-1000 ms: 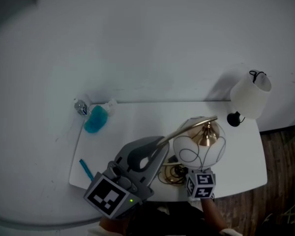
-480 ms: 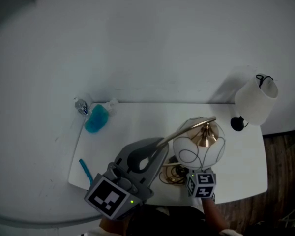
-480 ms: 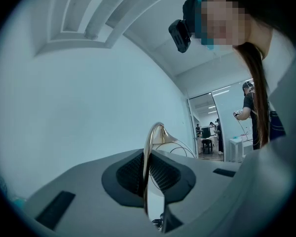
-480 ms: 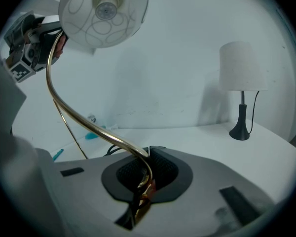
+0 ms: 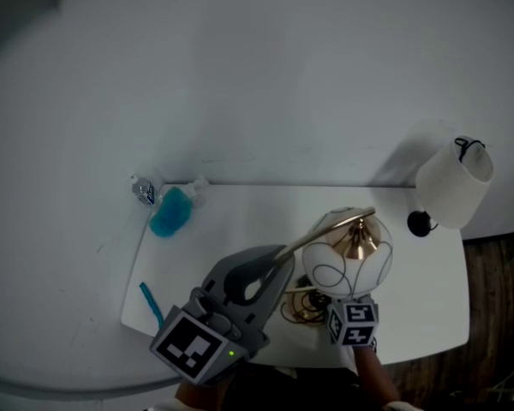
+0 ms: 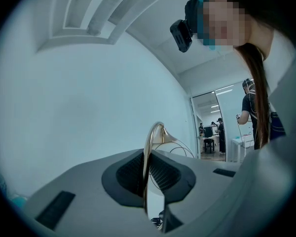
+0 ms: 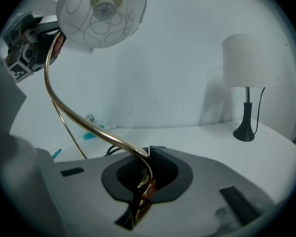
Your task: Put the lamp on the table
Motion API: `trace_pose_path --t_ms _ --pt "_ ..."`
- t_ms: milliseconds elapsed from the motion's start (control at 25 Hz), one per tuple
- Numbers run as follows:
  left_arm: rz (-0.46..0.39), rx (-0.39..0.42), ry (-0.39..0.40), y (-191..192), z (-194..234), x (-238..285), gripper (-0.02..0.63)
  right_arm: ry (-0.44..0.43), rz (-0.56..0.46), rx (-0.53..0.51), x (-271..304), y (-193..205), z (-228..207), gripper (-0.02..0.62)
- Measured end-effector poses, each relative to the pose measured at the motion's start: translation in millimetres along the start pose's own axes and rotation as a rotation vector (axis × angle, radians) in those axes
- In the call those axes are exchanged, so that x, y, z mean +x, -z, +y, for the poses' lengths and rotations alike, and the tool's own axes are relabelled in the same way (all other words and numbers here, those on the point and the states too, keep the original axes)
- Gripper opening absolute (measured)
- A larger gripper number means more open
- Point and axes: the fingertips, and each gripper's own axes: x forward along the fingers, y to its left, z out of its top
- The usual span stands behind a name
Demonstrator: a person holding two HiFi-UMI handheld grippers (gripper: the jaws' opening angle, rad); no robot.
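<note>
a blue bottle (image 5: 170, 211) lies at the far left of the white table (image 5: 240, 212). the left gripper (image 5: 272, 268) clamps the upper gold stem of the globe lamp (image 5: 347, 248) over the table's near side, and the right gripper (image 7: 145, 174) pinches its lower stem; a white-shaded lamp (image 5: 452, 185) stands far right.

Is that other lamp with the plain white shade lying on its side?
No, in the right gripper view the white-shaded lamp stands upright on its black base on the table.

The lower end of the lamp (image 7: 101, 11) is hidden past the jaws of the right gripper (image 7: 146, 174); from above, its shade (image 5: 347, 258) covers them. The stem (image 6: 148, 162) vanishes inside the left gripper (image 6: 148, 181).
</note>
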Motion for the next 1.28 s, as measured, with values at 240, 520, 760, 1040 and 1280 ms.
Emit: trace_pose_path --t_ms 240,520,760,1040,1280 --pt "0.019 -0.013 -0.005 4.4 11.7 16.9 0.034 -0.01 0.022 0.006 15.0 -3.6 -5.6 0.008" --pt "0.03 -0.012 -0.009 7.8 16.6 26.2 0.034 -0.001 0.029 0.011 23.6 -2.7 -14.2 0.008" --pt "0.037 -0.017 -0.012 13.1 20.8 30.4 0.034 0.004 0.028 0.016 31.5 0.0 -16.9 0.008" --pt "0.052 -0.018 -0.013 17.0 23.1 35.9 0.034 0.001 0.036 0.011 33.8 -2.5 -19.4 0.008" --pt "0.061 -0.023 -0.01 23.0 23.6 39.1 0.034 0.009 0.039 0.01 37.2 0.0 -24.6 0.008"
